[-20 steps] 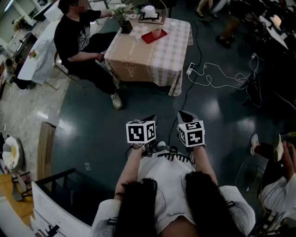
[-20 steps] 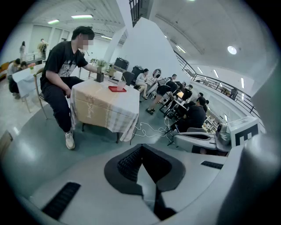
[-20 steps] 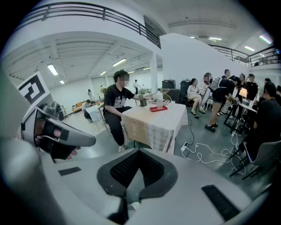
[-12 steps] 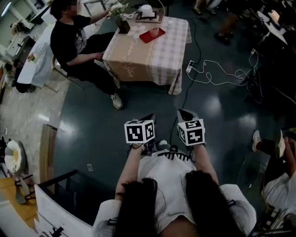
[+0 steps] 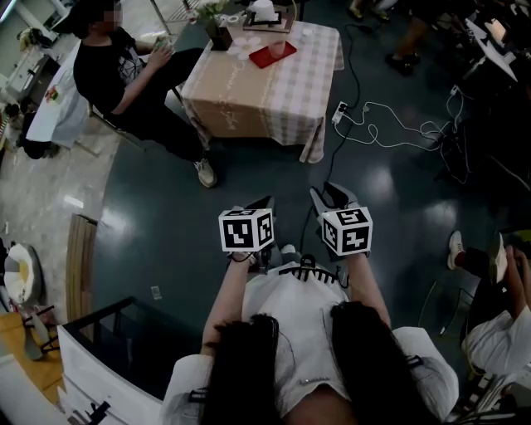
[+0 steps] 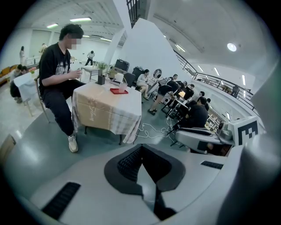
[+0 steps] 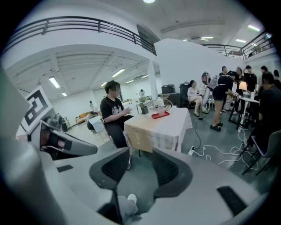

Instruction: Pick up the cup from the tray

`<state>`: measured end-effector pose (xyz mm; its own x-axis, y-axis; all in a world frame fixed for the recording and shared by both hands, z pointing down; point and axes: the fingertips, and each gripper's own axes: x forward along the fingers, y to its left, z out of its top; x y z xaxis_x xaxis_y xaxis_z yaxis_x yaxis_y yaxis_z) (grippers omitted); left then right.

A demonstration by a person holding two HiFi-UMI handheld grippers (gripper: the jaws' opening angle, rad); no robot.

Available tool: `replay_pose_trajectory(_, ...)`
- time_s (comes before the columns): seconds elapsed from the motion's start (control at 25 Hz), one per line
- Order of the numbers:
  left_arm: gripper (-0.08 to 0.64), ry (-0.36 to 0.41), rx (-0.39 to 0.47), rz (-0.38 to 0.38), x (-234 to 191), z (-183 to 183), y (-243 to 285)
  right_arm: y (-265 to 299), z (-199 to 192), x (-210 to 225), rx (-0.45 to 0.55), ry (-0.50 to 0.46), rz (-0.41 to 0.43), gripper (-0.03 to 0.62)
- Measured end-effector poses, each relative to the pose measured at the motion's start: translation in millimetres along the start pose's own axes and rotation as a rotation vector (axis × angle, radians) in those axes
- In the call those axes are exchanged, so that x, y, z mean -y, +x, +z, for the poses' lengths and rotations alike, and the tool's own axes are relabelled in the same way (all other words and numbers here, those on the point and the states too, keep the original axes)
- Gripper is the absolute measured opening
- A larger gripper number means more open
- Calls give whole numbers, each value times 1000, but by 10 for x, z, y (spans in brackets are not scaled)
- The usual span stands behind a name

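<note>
A pale cup (image 5: 278, 48) stands on a red tray (image 5: 267, 57) on the checked-cloth table (image 5: 282, 91), far ahead across the floor. The tray (image 7: 160, 115) with the cup (image 7: 161, 110) also shows small in the right gripper view, and the tray (image 6: 119, 91) in the left gripper view. Both grippers are held close to the person's body, well short of the table. My left gripper (image 5: 262, 204) (image 6: 139, 151) has its pads meeting at the tips, with nothing in them. My right gripper (image 5: 325, 196) (image 7: 142, 169) stands open a little, empty.
A person in a black shirt (image 5: 108, 70) sits at the table's left side. A dark plant pot (image 5: 220, 33) and a tissue box (image 5: 264, 12) stand on the table. White cables (image 5: 390, 133) and a power strip (image 5: 338, 113) lie on the floor at its right. Several people sit at the right.
The table has slid up and left in the head view. The seated person has drawn the arm back from the table. Both grippers stay close together, with the right one turned slightly left.
</note>
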<state>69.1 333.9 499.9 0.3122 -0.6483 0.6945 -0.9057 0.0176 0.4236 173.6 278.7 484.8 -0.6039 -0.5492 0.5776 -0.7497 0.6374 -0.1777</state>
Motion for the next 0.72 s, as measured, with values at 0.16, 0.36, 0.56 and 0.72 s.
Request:
replay_pose_trajectory(0.16,6,-4,-1,-7,-20,69,51,50,69,-19,16,-8,34,252)
replay_pose_trajectory(0.36,5,3,10,-12,-135,357,240,286,203,80,16,-21,26,268)
replay_pose_trajectory(0.56,6,-8,2,-18,-236,697,456,536,438,254,2,-23,17,291)
replay_pose_trajectory(0.72,6,1,8,-9,-416,1091,642,860,721,403,17,-10,5,302)
